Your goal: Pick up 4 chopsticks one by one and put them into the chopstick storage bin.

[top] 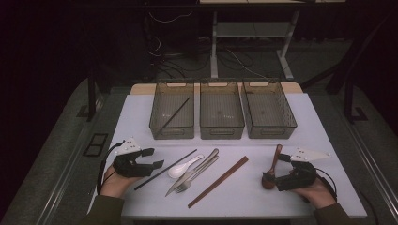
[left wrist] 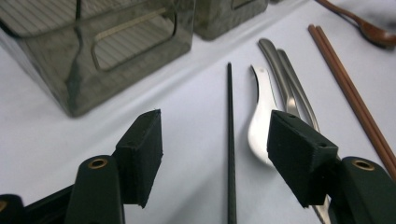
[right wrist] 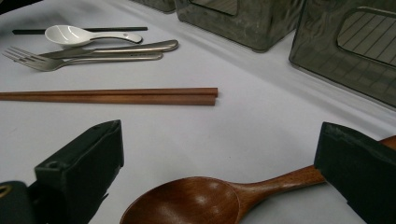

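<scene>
Three see-through bins sit in a row near the far edge of the tabletop (top: 141,126). The left bin (top: 172,110) has one black chopstick (top: 174,115) leaning inside it. The middle bin (top: 221,110) and the right bin (top: 268,110) look empty. My left gripper (left wrist: 215,144) is wide open, with another black stick (left wrist: 230,140) lying on the table between its jaws. My right gripper (right wrist: 219,172) is wide open too, with the wooden spoon (right wrist: 196,200) lying between its jaws, near the front right corner.
</scene>
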The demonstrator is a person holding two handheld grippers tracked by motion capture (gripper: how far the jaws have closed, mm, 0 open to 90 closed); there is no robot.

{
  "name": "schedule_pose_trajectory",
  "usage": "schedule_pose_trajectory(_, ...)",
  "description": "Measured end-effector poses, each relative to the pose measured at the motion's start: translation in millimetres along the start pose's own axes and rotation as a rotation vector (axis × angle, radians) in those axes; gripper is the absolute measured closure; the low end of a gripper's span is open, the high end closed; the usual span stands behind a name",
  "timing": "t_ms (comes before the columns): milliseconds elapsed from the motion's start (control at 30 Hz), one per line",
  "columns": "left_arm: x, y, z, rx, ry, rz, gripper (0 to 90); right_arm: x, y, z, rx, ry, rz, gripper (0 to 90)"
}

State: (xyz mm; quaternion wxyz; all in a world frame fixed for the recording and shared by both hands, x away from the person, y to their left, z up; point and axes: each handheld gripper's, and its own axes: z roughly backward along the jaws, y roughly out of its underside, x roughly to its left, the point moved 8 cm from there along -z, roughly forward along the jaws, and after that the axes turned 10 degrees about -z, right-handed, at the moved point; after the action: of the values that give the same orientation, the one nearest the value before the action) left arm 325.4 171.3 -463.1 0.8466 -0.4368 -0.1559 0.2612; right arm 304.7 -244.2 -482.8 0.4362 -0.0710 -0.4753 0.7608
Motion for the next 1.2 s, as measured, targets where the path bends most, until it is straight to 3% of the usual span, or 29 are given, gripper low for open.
schedule_pose_trajectory(433,-11.4,26.8,9.6,0.016,0.011,0.029,53.0,-0.1,-0.1,0.4,-0.001,0.002,0.007,1.3)
schedule_pose_trajectory(767,-15.1,29.1,7.9,0.044,0.009,0.022,73.1,1.3,-0.1,0.4,0.000,-0.004,0.014,1.3)
schedule_pose_trajectory(1200,-17.7,33.8,-7.2,0.096,0.049,0.028,78.8,1.9,-0.3,-1.3,0.003,-0.008,0.015,1.3)
